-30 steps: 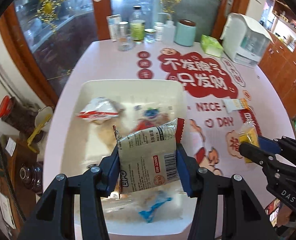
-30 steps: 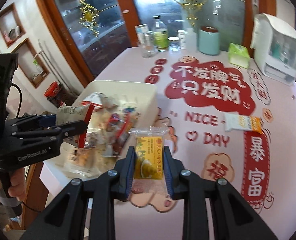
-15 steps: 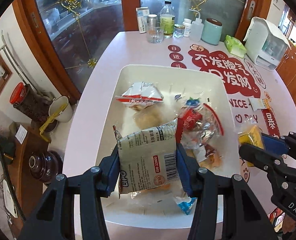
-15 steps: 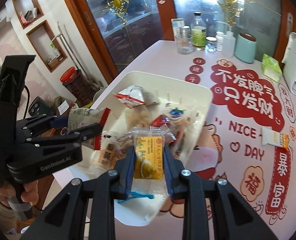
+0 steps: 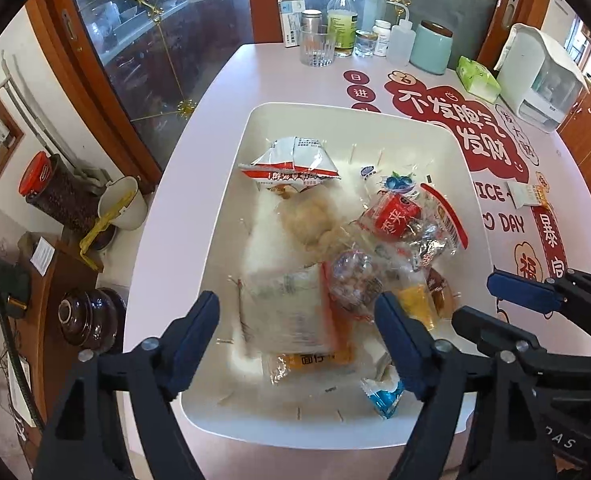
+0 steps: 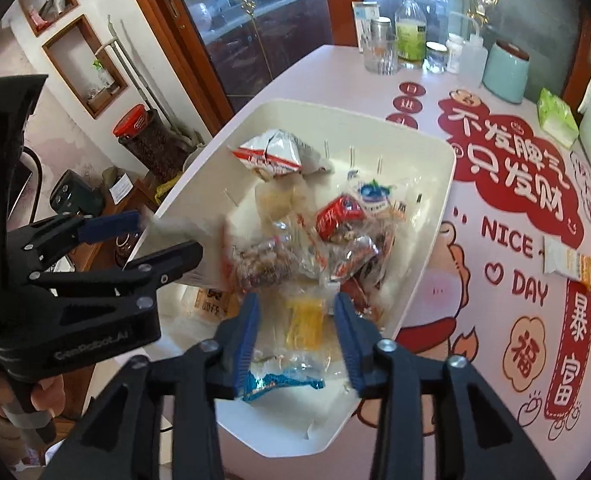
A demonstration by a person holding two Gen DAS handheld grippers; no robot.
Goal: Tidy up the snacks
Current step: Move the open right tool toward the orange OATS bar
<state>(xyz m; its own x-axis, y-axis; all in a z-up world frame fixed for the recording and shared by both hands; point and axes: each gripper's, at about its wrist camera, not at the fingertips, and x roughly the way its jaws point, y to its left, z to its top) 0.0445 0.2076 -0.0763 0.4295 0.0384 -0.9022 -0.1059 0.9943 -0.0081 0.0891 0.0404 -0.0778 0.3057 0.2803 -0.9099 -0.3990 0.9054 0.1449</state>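
Snacks fill the white bin (image 5: 231, 184) on the pink bench (image 5: 199, 128), and both tools hang over its near end, pointing steeply down. Starting at the left: the left hand-held gripper (image 5: 297, 330) has its jaws opening wide, and the pale packet with a red edge (image 5: 285, 312) sits blurred between and below them, no pad pressing on it, so it looks released onto the heap. Beside it to the right lie a clear bag of nuts (image 5: 353, 280) and red wrapped sweets (image 5: 395, 216). Further right, the right hand-held gripper (image 6: 297, 334) also has its jaws opening, to a narrower gap; the yellow packet (image 6: 305, 320) shows blurred between the blue pads (image 6: 245, 332) without being pinched, over a blue-ended wrapper (image 6: 275, 384) at the bin's near edge.

Outside the bin one snack remains: a small white and orange packet (image 5: 529, 196) flat on the bench, by the printed words, well apart from the bin on its right side. Its long axis runs roughly across the view. It lies up and to the right of the right tool, which is clearly the nearer of the two; I judge that hand should fetch it, jaws set across its short side.
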